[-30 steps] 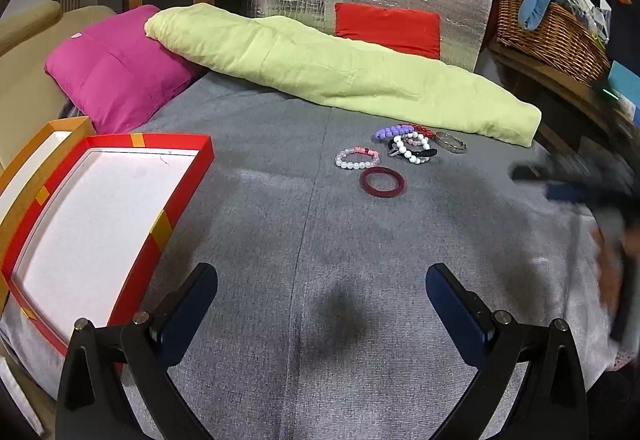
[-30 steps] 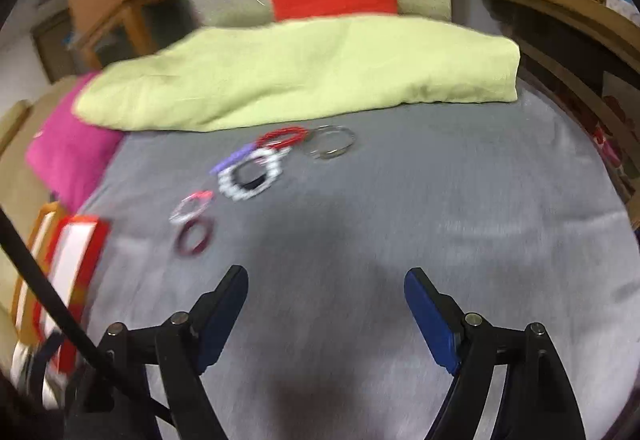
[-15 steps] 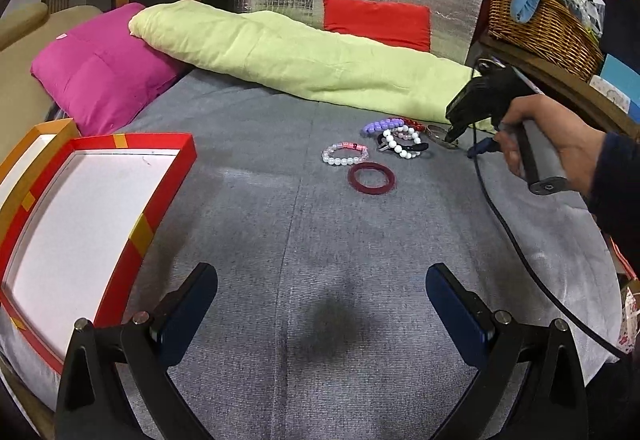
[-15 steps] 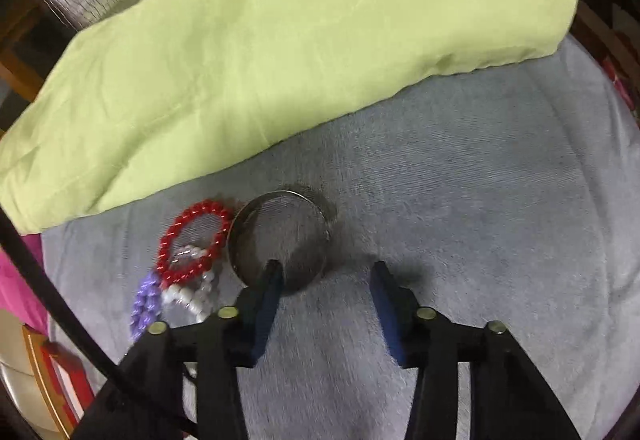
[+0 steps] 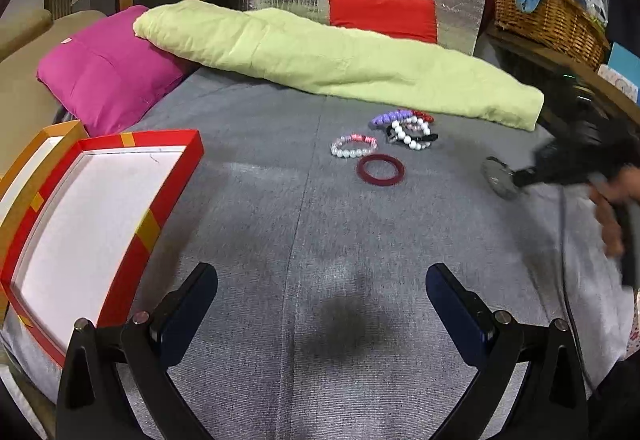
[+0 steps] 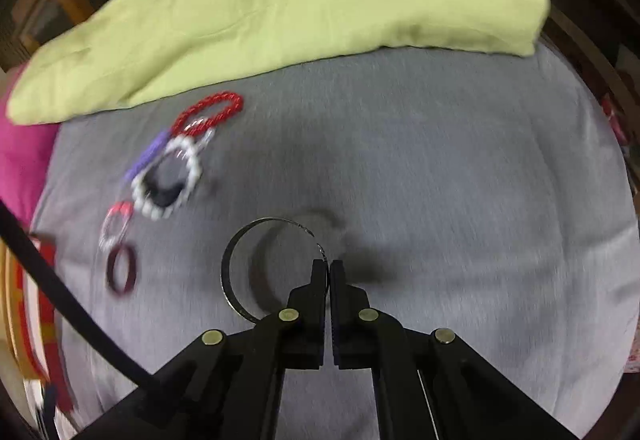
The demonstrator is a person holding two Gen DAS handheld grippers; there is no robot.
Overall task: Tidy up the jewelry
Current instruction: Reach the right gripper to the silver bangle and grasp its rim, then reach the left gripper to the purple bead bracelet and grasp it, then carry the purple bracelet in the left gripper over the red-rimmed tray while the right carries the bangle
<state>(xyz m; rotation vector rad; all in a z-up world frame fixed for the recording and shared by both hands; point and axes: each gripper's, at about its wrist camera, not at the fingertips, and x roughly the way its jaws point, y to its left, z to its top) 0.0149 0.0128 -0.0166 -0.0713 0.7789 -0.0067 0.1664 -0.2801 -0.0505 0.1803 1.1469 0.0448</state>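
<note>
A grey bed (image 5: 280, 200) backed by a green quilt (image 5: 340, 60); right tool (image 6: 329, 268) clamps a thin silver bangle (image 6: 228, 272); left tool (image 5: 320, 292) gapes apart.

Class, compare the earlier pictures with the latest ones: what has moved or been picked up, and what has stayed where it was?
The right tool closed on the silver bangle, lifted it off the grey blanket and carried it away from the other bracelets. The left tool stayed open and idle; the dark red ring and red box kept their places.
</note>
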